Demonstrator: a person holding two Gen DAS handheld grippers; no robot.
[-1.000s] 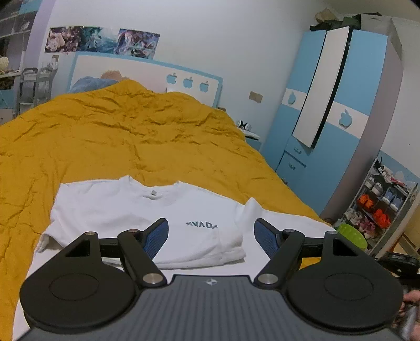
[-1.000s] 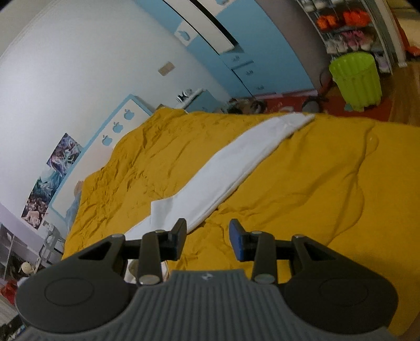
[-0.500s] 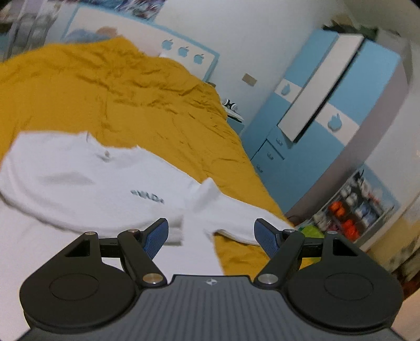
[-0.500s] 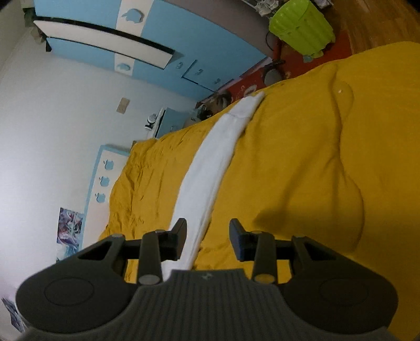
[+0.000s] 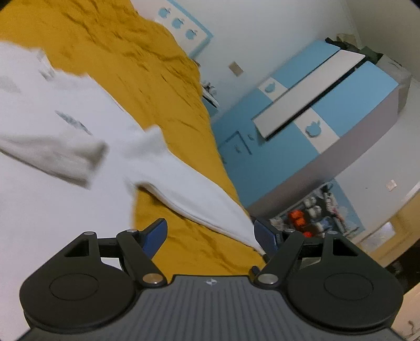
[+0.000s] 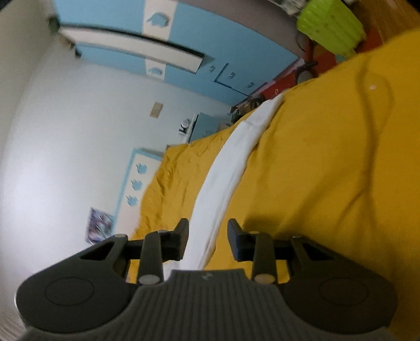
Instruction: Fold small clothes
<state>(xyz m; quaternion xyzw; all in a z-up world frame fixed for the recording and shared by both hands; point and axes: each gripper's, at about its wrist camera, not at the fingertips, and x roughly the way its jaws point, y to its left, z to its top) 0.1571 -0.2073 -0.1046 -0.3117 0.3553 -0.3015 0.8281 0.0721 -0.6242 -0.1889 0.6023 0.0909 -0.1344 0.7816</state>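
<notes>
left gripper (image 5: 211, 234): black links, blue pads, ribbed grey base, silver screws.

A bedroom in somebody's home, seen from my two wrist cameras.

I'm over a bed under a rumpled mustard-yellow quilt (image 5: 147, 65), with a blue-trimmed headboard (image 5: 183, 25) bearing apple cut-outs. A tall blue-and-white wardrobe (image 5: 341, 99) fills the far wall, and beside it I see a rack of shoes (image 5: 309, 215). A poster (image 6: 101, 227) hangs by the headboard, and a lime-green bin (image 6: 330, 25) stands on the floor.
</notes>
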